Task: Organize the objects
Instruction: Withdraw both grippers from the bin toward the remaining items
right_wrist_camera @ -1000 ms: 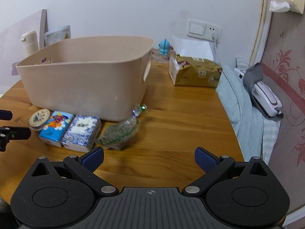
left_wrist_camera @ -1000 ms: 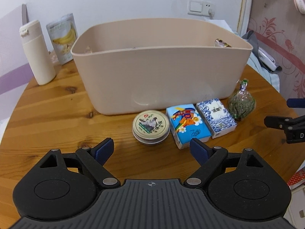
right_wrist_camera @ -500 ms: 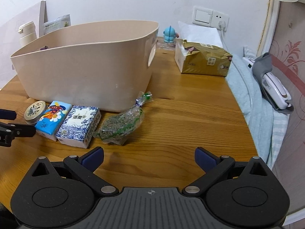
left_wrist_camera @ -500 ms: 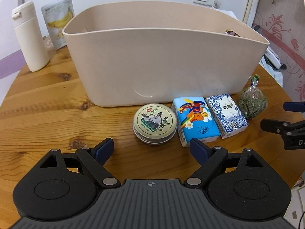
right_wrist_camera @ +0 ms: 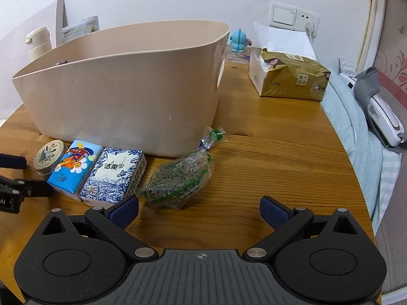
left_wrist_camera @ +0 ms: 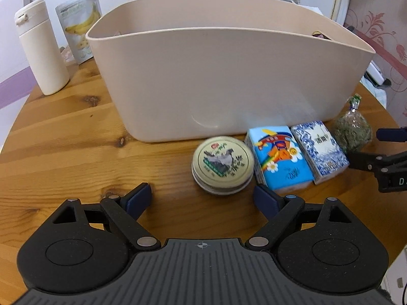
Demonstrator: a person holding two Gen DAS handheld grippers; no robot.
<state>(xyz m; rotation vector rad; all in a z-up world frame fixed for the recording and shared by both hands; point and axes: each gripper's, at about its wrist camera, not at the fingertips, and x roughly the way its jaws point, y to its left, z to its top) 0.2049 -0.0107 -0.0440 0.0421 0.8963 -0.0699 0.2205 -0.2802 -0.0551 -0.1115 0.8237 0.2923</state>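
A beige plastic tub (left_wrist_camera: pixel 229 81) (right_wrist_camera: pixel 127 96) stands on the round wooden table. In front of it lie a round tin (left_wrist_camera: pixel 223 164) (right_wrist_camera: pixel 49 153), a blue cartoon tissue pack (left_wrist_camera: pixel 278 158) (right_wrist_camera: pixel 75 169), a blue-white tissue pack (left_wrist_camera: pixel 319 150) (right_wrist_camera: pixel 114 175) and a clear bag of dried green herbs (left_wrist_camera: pixel 353 129) (right_wrist_camera: pixel 180 178). My left gripper (left_wrist_camera: pixel 203 198) is open and empty, just short of the tin. My right gripper (right_wrist_camera: pixel 199 209) is open and empty, just short of the herb bag.
A cream flask (left_wrist_camera: pixel 42 48) and a banana snack pouch (left_wrist_camera: pixel 80 25) stand at the back left. A gold tissue box (right_wrist_camera: pixel 287 76) and a blue figurine (right_wrist_camera: pixel 237 40) stand at the back right. The table edge (right_wrist_camera: pixel 356 178) drops to a bed on the right.
Both grippers have moved forward toward the row of objects. The left one has closed in on the tin, the right one on the herb bag. Both stay open.
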